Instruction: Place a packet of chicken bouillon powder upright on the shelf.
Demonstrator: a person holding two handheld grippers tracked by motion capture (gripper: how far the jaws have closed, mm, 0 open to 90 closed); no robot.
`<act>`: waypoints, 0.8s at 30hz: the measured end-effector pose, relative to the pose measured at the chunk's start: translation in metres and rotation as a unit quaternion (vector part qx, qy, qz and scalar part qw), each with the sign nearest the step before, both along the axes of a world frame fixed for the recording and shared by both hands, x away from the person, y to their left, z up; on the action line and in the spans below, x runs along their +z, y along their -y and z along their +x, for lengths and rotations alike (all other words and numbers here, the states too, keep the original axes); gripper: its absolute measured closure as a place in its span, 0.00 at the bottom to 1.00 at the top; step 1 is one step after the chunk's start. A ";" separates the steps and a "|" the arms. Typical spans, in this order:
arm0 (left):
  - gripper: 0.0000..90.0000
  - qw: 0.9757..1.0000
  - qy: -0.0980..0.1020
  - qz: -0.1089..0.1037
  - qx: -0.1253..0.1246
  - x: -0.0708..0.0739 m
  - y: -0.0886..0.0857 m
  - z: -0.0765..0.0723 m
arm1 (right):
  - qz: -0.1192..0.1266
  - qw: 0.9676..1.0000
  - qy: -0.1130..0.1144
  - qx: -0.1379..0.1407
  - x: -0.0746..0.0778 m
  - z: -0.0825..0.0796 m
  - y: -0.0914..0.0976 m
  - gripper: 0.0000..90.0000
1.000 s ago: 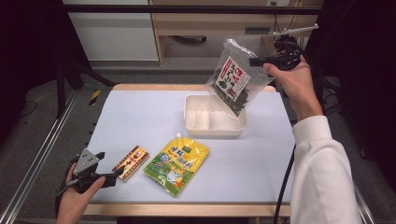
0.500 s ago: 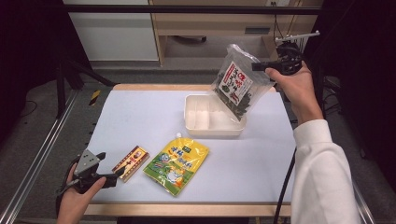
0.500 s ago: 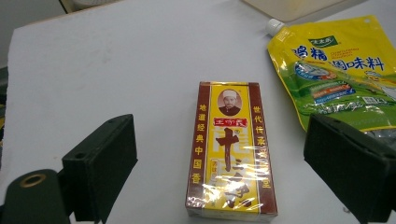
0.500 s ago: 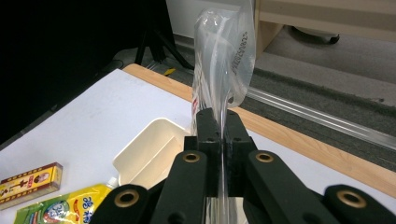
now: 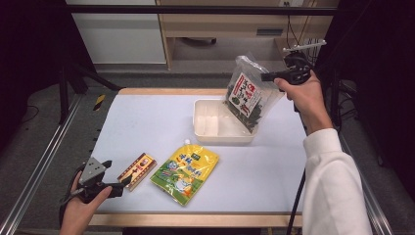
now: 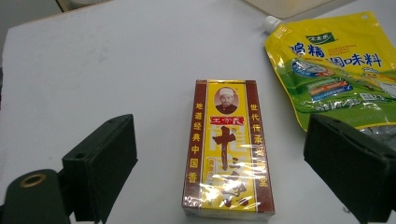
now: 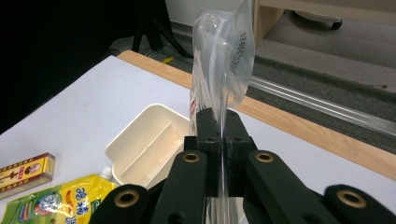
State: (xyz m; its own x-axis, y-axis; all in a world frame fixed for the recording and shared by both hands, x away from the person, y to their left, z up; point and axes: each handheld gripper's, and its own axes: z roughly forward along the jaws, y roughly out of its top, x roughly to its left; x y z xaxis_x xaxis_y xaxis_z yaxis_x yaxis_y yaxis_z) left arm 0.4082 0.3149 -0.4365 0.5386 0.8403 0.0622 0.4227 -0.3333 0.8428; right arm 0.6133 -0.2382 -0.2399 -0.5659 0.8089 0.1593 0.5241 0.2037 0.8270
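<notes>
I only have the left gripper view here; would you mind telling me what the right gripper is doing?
Observer: The right gripper is shut on a clear bag of dark dried food, held in the air.
Operator: Thank you. Where does the bag hang?
Observer: Its lower end hangs over the right part of the cream tray.
Operator: Is that tray divided?
Observer: Yes, the right gripper view shows a wall splitting it into two compartments.

The bag (image 5: 250, 98) was clear, glossy plastic. Beneath it, the tray (image 5: 205, 128) looked smooth matt cream plastic; nearby, the yellow pouch (image 5: 186, 169) shone, and the box (image 6: 227, 149) wore glossy film.
</notes>
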 end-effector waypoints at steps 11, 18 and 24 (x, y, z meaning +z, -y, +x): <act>0.10 1.000 -0.007 0.006 -0.008 -0.002 0.003 0.001 | -0.009 1.000 -0.010 0.005 -0.009 0.006 -0.005 0.98; 0.10 1.000 -0.011 0.009 -0.010 -0.004 0.005 0.002 | -0.006 1.000 -0.023 0.012 -0.023 0.011 -0.008 0.98; 0.10 1.000 -0.012 0.010 -0.009 -0.005 0.005 0.002 | 0.012 0.999 -0.031 0.014 -0.041 0.011 -0.005 0.98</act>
